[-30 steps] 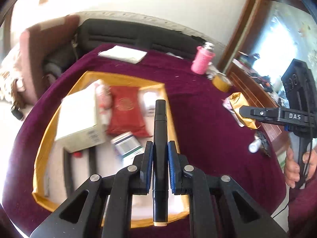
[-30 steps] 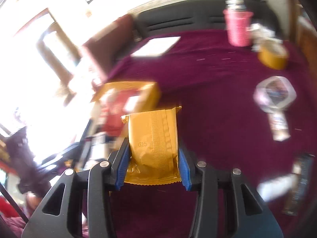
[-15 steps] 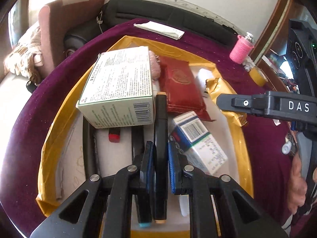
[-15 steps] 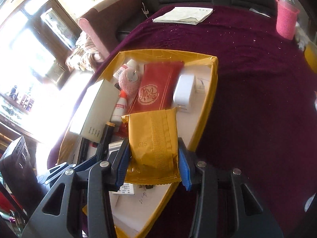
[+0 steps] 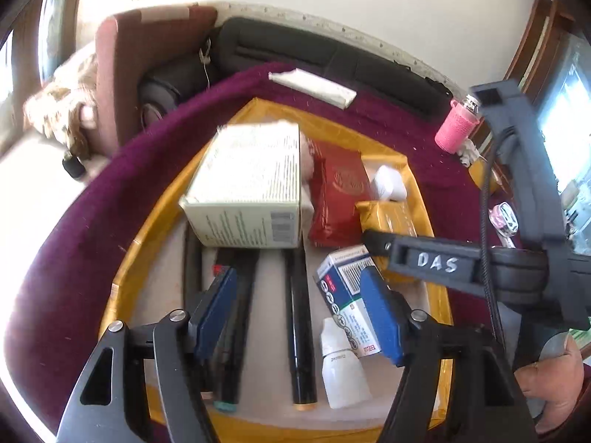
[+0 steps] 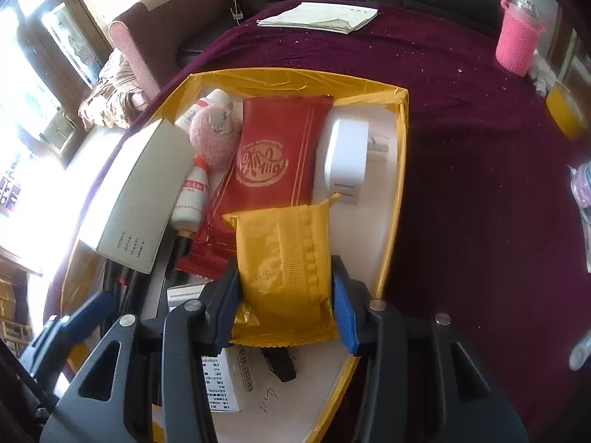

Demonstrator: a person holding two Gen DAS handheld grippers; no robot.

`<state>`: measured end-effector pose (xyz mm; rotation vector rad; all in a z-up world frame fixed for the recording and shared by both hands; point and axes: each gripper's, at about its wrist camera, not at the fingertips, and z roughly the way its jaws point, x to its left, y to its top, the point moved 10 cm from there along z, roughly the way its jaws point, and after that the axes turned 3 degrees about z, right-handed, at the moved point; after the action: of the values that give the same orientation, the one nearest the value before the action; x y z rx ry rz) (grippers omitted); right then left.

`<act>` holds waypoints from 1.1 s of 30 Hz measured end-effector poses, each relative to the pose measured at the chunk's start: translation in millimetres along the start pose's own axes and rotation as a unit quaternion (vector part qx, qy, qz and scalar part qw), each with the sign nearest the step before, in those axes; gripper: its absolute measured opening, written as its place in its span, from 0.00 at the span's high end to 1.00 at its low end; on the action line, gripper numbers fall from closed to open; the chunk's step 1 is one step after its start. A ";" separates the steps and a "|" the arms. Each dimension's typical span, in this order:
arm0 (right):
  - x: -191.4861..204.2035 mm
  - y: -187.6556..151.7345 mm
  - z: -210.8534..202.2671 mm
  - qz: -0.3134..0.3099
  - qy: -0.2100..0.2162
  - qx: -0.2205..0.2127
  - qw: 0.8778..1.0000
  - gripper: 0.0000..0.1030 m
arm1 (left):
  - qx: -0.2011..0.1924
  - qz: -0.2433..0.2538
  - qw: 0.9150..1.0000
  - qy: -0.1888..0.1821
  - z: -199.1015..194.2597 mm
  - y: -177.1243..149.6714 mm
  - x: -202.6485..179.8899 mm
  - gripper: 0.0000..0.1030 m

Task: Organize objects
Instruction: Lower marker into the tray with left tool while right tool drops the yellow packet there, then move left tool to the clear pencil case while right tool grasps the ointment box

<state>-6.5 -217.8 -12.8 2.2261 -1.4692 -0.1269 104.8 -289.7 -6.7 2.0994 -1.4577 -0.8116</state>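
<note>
Most of the sorting looked done: the yellow-rimmed cardboard tray [image 6: 400, 136] already held a red foil snack packet [image 6: 273, 162], a white charger plug [image 6: 345, 158], a pale green carton [image 5: 251, 188] and a black marker pen [image 5: 301, 317] lying right under the left hand-held gripper [image 5: 299, 317], whose jaws were spread wide with nothing in them. The right hand-held gripper [image 6: 284, 302] was clamped on a gold foil snack packet [image 6: 284, 265] over the tray's near right corner, so that one wasn't put down yet, and a pink knit-covered bottle [image 6: 519, 42] plus some bits cut off at the frame edge sat out on the maroon-clothed counter [image 6: 480, 184]. Couldn't tell if the gold packet was touching the tray floor, and the carton's print was too blurry to read.
</note>
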 end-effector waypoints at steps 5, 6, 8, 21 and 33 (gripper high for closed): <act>0.4 -3.1 -17.6 0.022 0.018 -0.019 0.999 0.54 | -0.018 0.004 1.000 0.009 -16.4 6.6 4.2 0.38; 0.2 -2.7 -24.4 0.021 0.019 -0.031 0.999 0.54 | -0.018 0.006 1.000 0.012 -18.1 7.5 4.6 0.38; 2.2 -0.5 -34.2 0.018 0.019 -0.052 0.998 0.50 | -0.015 0.011 1.000 0.020 -20.7 7.4 3.3 0.38; -27.9 -7.3 -82.9 0.029 0.022 -0.134 0.990 0.42 | -0.010 0.079 0.995 0.052 -27.9 5.7 -43.9 0.38; -126.9 -28.5 -110.5 0.091 0.010 -0.157 0.983 0.42 | 0.023 0.151 0.988 -0.015 -20.4 -3.3 -152.2 0.35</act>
<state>-0.2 -59.6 50.8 1.8308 -1.5160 -0.2581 80.6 -144.6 37.5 1.8411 -1.7694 -0.7008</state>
